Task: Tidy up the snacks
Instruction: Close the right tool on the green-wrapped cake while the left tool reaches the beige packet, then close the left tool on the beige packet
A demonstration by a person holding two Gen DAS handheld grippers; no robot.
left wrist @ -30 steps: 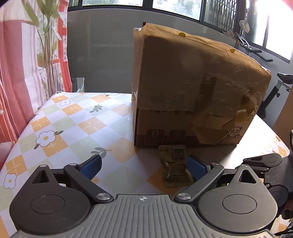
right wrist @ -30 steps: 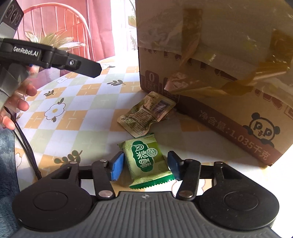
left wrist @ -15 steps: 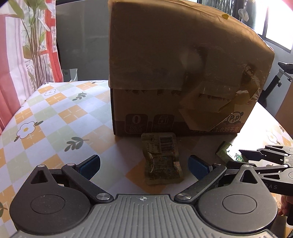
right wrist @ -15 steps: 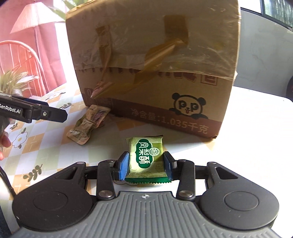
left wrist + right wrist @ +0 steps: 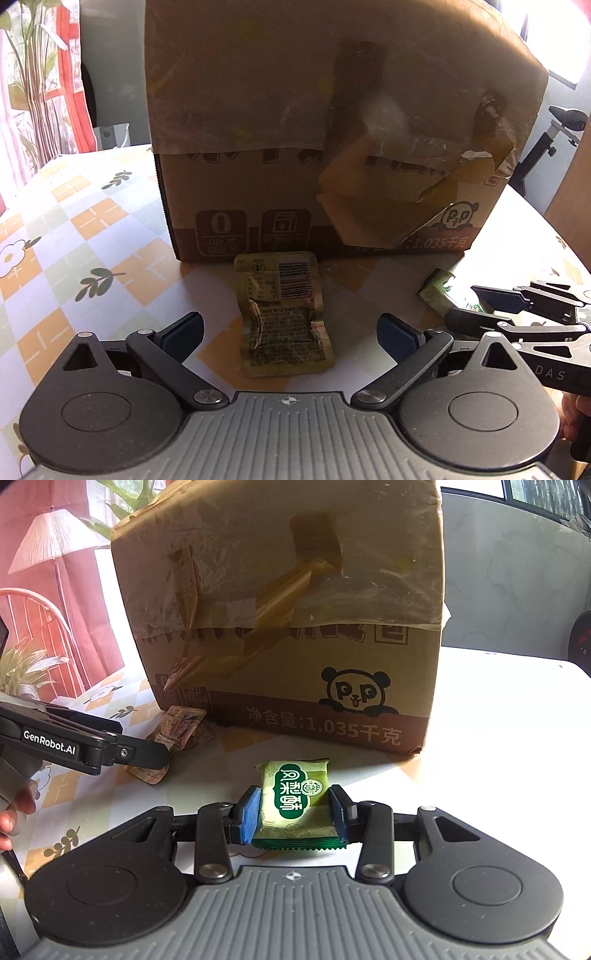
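My right gripper (image 5: pixel 294 818) is shut on a green snack packet (image 5: pixel 295 800) and holds it in front of the cardboard box (image 5: pixel 288 627). My left gripper (image 5: pixel 290 332) is open, its fingers on either side of a crumpled olive-brown snack packet (image 5: pixel 284 314) that lies flat on the table against the box (image 5: pixel 332 129). That packet also shows in the right wrist view (image 5: pixel 173 734), partly hidden by the left gripper's finger (image 5: pixel 110 751). The green packet's corner shows at the right of the left wrist view (image 5: pixel 439 290), behind the right gripper's fingers (image 5: pixel 517 299).
The table has a checked flower-pattern cloth (image 5: pixel 74 258). The tall taped box stands at its middle. A red curtain (image 5: pixel 70 74) and a plant are at the left. A chair (image 5: pixel 40 635) stands beyond the table's left side.
My right gripper has closed on the green packet and lifted it. My left gripper has moved forward until the brown packet lies between its open fingers.
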